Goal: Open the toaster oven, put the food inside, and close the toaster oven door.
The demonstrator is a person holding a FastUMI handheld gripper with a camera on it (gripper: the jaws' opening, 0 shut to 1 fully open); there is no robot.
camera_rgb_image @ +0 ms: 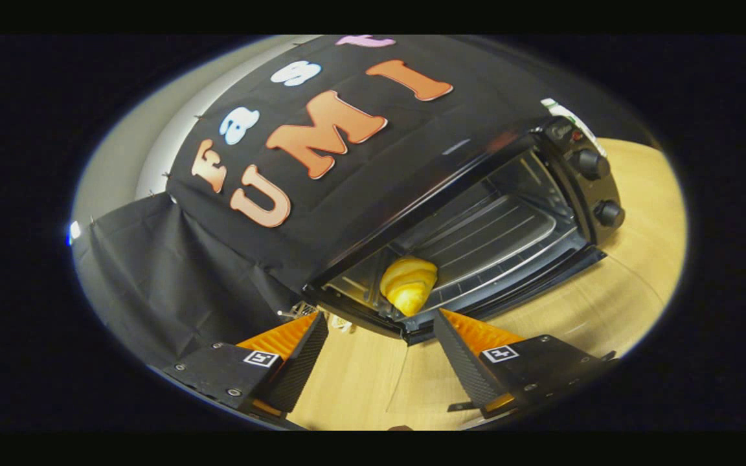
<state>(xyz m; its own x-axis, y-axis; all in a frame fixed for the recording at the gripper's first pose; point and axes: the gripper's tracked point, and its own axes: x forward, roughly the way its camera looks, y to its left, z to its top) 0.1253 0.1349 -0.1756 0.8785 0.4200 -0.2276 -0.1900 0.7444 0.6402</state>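
A golden, ridged croissant (408, 285) with a glossy crescent body lies inside the toaster oven (476, 226), at the front of the cavity on the wire rack (496, 236), close to the door sill. The rack is made of thin, parallel metal bars with a dull silver shine. The toaster oven is a black, boxy metal shell with its door down, the dark door edge (412, 330) jutting toward the gripper (379, 343). Two round black knobs (599, 188) sit one above the other on its control panel beside the cavity.

The gripper stands wide open and holds nothing; its two fingers (298, 362) are wedge-shaped, with orange upper faces and black, finely textured inner pads, spread apart just short of the door edge. The croissant lies beyond them, roughly in line with the gap.

The toaster oven rests on a pale table (632, 285) with a faint wood grain. Behind it hangs wrinkled black cloth (172, 285).
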